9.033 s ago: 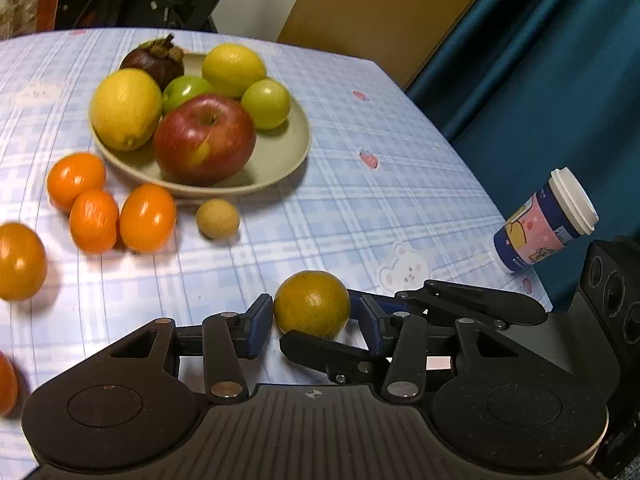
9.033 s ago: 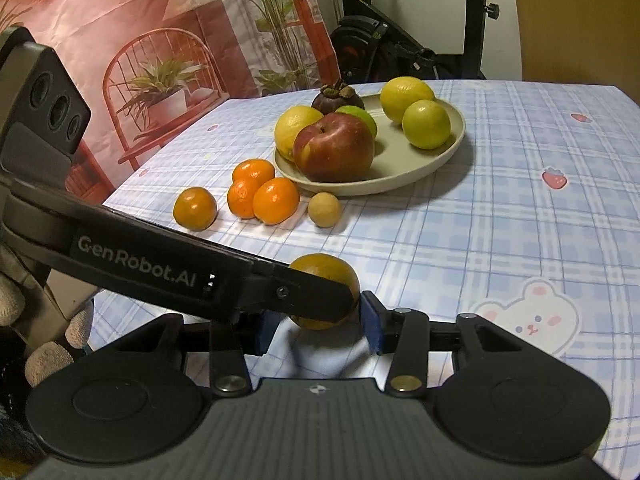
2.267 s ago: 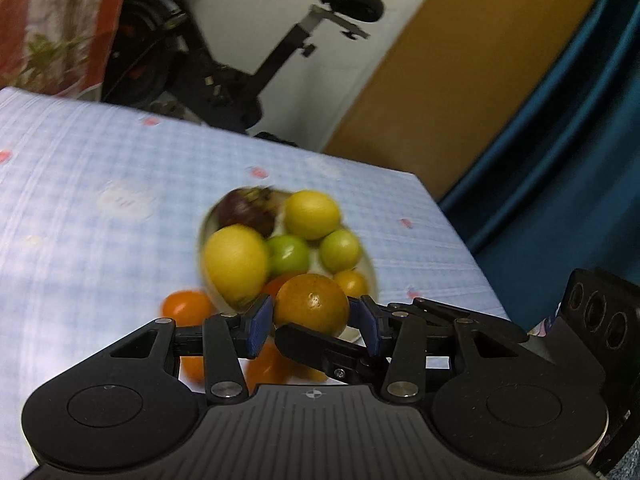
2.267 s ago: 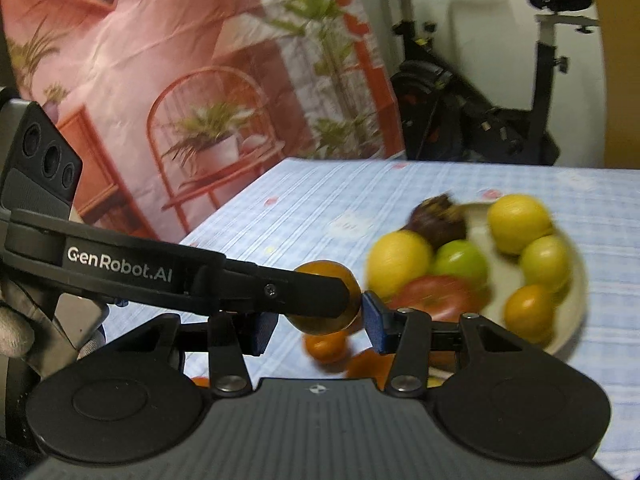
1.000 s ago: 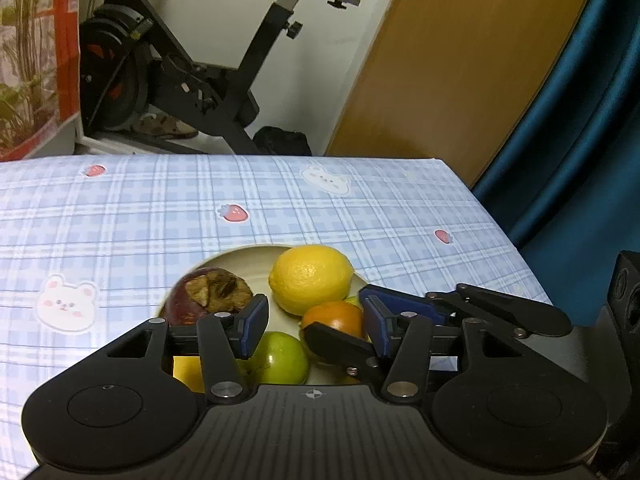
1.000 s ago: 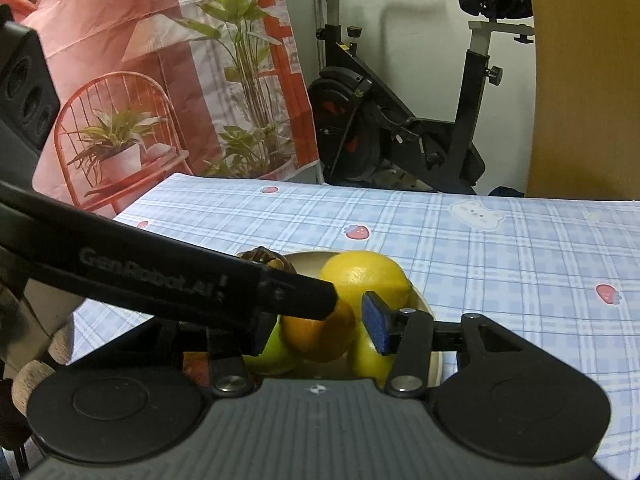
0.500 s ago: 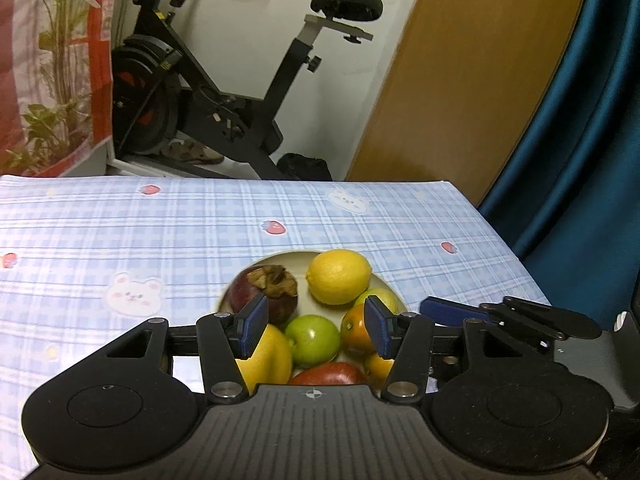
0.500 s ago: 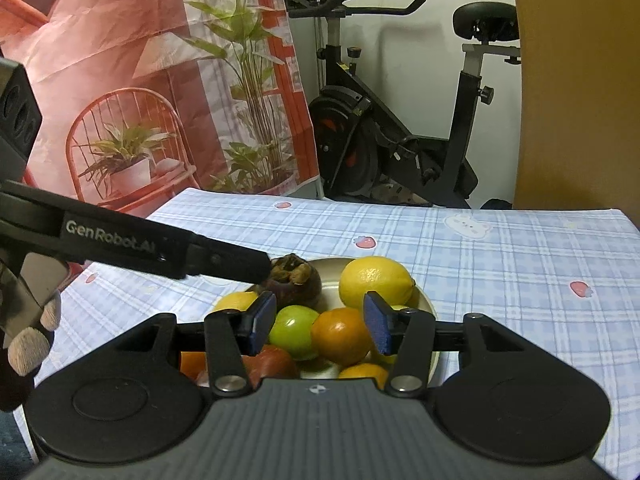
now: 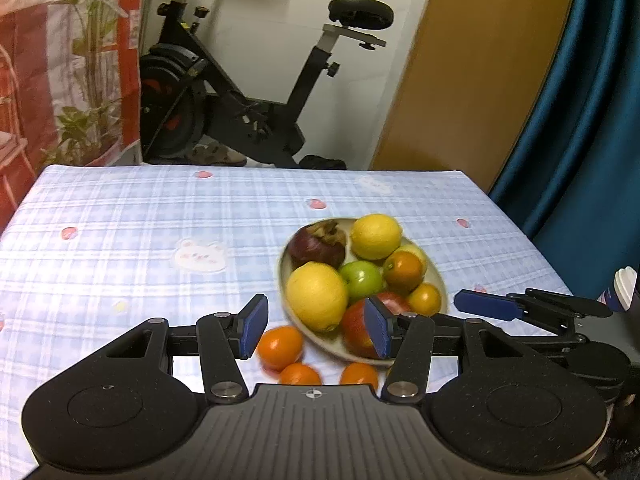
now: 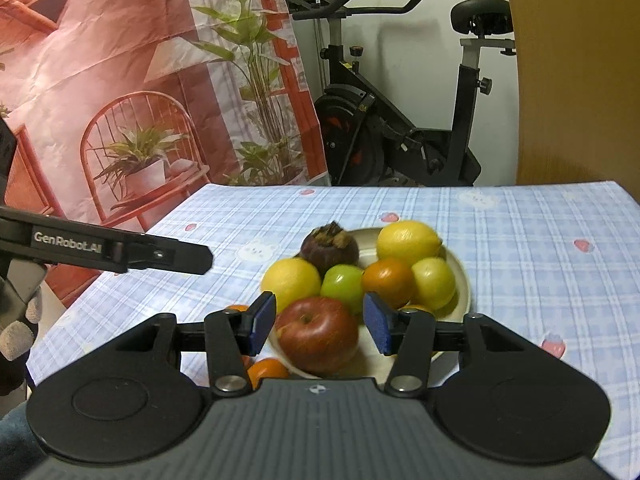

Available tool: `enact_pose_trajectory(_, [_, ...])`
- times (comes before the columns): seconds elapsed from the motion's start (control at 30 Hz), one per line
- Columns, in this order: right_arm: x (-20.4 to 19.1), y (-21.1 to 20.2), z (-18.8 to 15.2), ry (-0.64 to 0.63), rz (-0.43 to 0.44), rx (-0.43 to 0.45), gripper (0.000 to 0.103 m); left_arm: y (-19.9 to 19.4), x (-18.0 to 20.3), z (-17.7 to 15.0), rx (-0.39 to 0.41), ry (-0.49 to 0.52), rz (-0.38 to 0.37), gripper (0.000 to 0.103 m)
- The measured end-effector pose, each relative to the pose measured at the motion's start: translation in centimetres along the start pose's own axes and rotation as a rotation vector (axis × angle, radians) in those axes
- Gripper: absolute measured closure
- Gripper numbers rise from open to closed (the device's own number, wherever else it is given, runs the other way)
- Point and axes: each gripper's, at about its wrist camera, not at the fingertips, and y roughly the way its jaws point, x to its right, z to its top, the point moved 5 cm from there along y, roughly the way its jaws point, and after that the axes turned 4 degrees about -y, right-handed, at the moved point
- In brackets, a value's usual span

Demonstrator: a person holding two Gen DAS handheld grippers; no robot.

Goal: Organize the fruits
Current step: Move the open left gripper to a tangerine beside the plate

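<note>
Held the left gripper (image 9: 316, 328) above the checked tablecloth (image 9: 140, 240) with blue pads (image 9: 255, 326) parted and nothing clamped between them, clear of the fruit underneath. Kept the right gripper (image 10: 320, 324) likewise partway open and empty, hanging over the red apple (image 10: 318, 334) without touching it. Left the orange (image 10: 388, 282) resting on the plate (image 10: 464, 280) among two lemons, green fruit and a mangosteen (image 10: 330, 246), with three more small oranges (image 9: 280, 348) lying on the cloth just beside the plate.

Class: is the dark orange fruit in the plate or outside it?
In: the dark orange fruit sits among the other fruit in the plate.
</note>
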Motion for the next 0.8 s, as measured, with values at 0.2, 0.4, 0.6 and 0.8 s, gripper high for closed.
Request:
enact_pose_trajectory(0.2, [-1.8,0.1,-0.9,0.000,0.009,-0.012,0.051,-1.8,-2.2,-1.1,0.007,-0.014,0.018,0.047])
enact_pose_trajectory(0.4, [-3.7,0.3,-2.0,-0.011,0.035,-0.035,0.051,-3.5,-4.7,-2.8,-0.001,-0.053,0.038,0.047])
enact_pose_trajectory(0.6, [-6.5,0.9,-3.1,-0.041,0.098,-0.066,0.051,-4.5,-7.2,-5.0,-0.028,-0.099,0.046,0.047])
enact_pose_trajectory(0.8, [-9.5,2.4,-4.4,-0.100,0.163,-0.127,0.051,-4.3,-8.1,-6.7,-0.061,-0.119,0.041,0.047])
